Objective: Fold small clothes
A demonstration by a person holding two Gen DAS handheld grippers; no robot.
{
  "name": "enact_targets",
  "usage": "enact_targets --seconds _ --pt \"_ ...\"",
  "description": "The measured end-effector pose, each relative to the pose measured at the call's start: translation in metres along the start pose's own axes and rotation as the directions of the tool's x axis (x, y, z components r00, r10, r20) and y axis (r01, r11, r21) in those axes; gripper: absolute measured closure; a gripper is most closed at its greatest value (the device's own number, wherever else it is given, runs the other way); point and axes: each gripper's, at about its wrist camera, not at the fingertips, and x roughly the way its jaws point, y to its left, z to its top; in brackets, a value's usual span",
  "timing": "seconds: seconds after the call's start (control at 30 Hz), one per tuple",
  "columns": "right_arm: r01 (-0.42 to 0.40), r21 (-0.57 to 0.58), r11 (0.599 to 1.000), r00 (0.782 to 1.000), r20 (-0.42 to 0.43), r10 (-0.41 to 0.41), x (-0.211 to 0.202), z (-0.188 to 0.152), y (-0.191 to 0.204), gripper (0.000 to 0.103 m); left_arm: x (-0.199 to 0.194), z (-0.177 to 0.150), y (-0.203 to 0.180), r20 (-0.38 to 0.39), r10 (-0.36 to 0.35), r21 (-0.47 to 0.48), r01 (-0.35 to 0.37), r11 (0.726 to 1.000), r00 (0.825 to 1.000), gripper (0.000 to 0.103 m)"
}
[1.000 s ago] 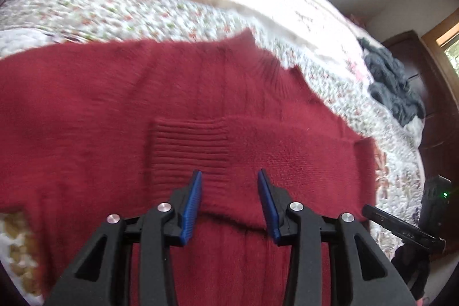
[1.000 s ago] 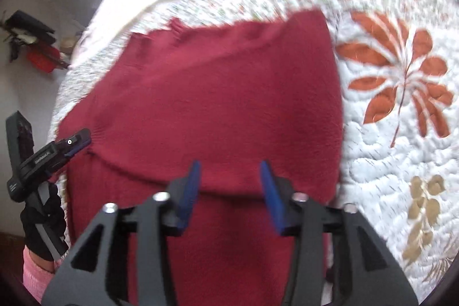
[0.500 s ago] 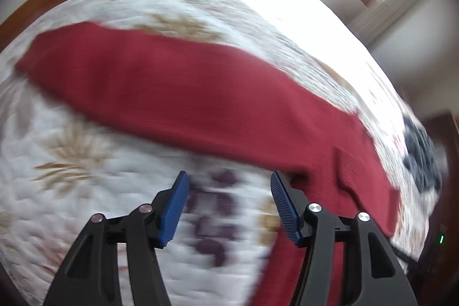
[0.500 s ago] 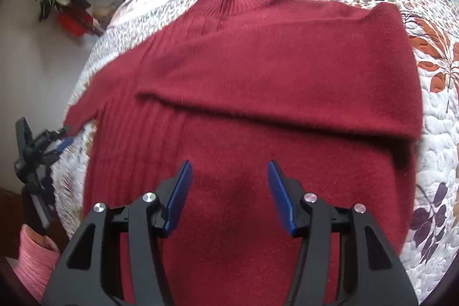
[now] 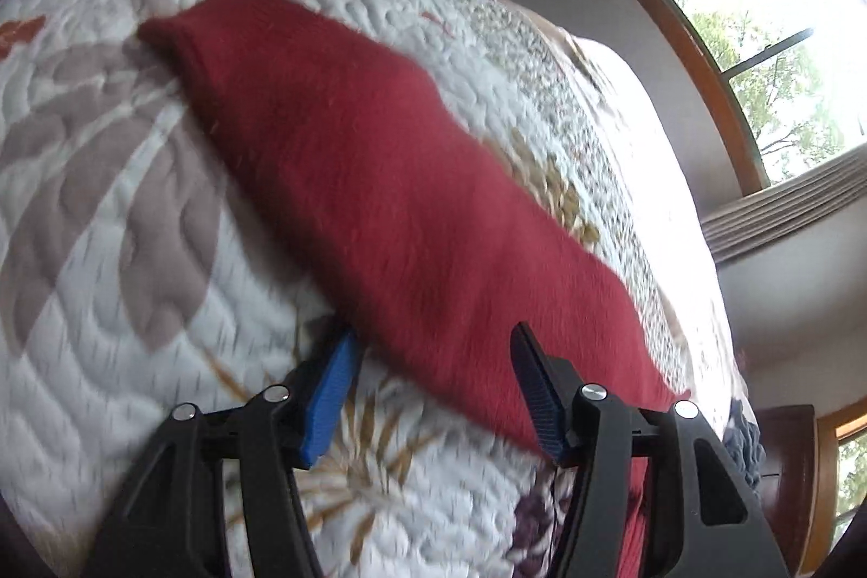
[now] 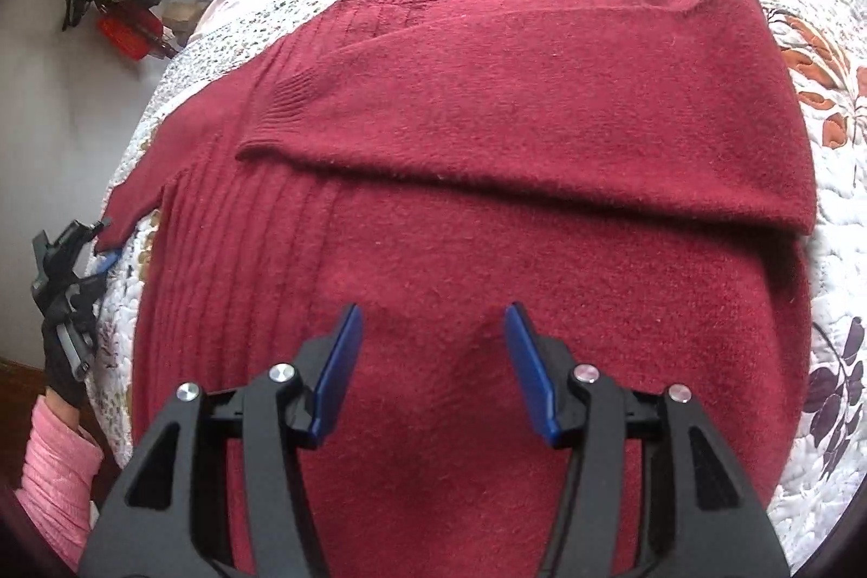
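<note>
1. While my left gripper (image 5: 433, 385) hangs with jaws parted over the outstretched sleeve (image 5: 379, 199), it grips nothing.
2. My right gripper (image 6: 431, 369), jaws apart, hovers above the red sweater (image 6: 487, 253) lying on the floral quilt (image 6: 834, 307).

bed: floral quilt (image 6: 845, 209) | on it: red sweater (image 6: 487, 199)

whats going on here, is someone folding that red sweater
Yes. A person with a hand-held gripper in each hand is folding a red sweater on a quilted bed. One sleeve is already folded across the chest. The left hand-held gripper, open, is at the other sleeve, which lies stretched out on the quilt. The right hand-held gripper hovers open over the body.
</note>
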Motion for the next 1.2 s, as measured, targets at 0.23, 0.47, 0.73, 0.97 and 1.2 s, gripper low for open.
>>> enact_targets --seconds 0.23,0.47,0.73,0.97,1.2 --pt "0.017 -0.002 1.000 1.000 -0.009 -0.017 0.007 0.000 -0.002 0.049 0.016 0.028 -0.004 0.053 0.006 -0.009 -0.006 1.000 0.999 0.047" --pt "0.026 0.000 1.000 1.000 -0.015 -0.026 0.011 0.000 -0.004 0.049 0.025 0.041 -0.010 0.069 0.065 0.020 -0.066 0.998 0.996 0.070" --pt "0.029 -0.003 1.000 0.999 -0.014 -0.029 0.010 0.000 -0.005 0.049 0.017 0.043 -0.024 0.083 0.062 0.071 -0.068 0.995 0.995 0.090" --pt "0.025 0.008 1.000 1.000 -0.005 -0.025 0.005 -0.001 -0.009 0.049 0.009 0.031 -0.064 0.087 0.006 0.158 -0.019 0.987 0.996 0.093" --pt "0.030 0.016 0.999 1.000 0.005 -0.030 -0.002 -0.002 -0.016 0.049 0.004 0.000 -0.124 0.045 -0.080 0.276 0.065 0.959 0.996 0.093"
